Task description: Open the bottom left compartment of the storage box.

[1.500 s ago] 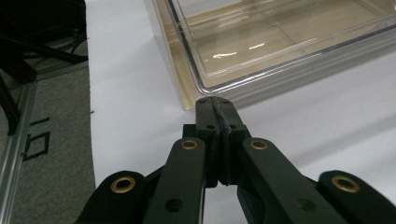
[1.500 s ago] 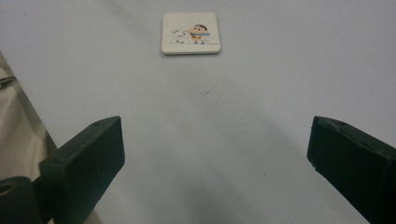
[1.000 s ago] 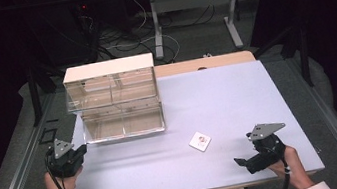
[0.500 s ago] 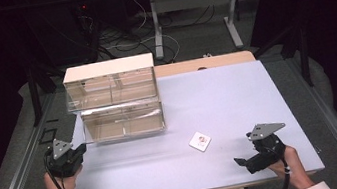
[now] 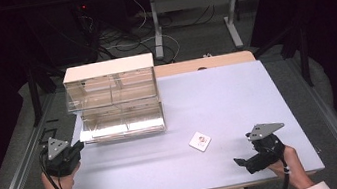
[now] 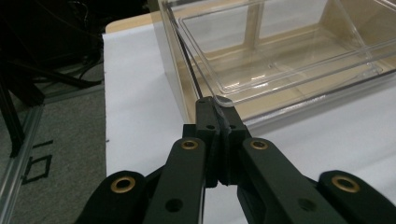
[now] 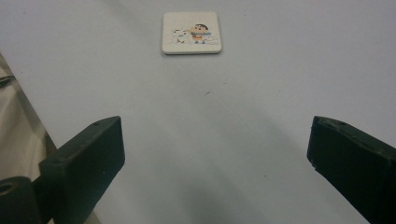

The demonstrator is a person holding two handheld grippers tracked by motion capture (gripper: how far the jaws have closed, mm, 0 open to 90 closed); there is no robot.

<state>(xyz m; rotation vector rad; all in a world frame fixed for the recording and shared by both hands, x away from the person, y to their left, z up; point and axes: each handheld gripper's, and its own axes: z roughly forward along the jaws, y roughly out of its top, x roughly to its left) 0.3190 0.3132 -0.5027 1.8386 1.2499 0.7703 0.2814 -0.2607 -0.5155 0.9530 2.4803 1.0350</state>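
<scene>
The clear drawer [image 6: 280,60] stands pulled out of the lower row of the drawer cabinet [image 5: 108,69] at the bench's [image 5: 222,96] left. The left gripper [image 6: 215,109] has its fingers closed on the drawer's corner lip; the cabinet's inside is hard to read through glare. One small picture tile [image 7: 191,32] lies ahead of the right gripper [image 7: 215,154], whose fingers gape wide, empty. Two grippers, one tile, one cabinet: nothing has shifted since a second ago.

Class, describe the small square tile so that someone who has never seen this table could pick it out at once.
Start at the pale table and its clear drawer cabinet at the back left. Ahead of the open right gripper, the small square tile lies flat and alone. It is white with rounded corners and a colourful cartoon picture, the only printed thing there.
</scene>
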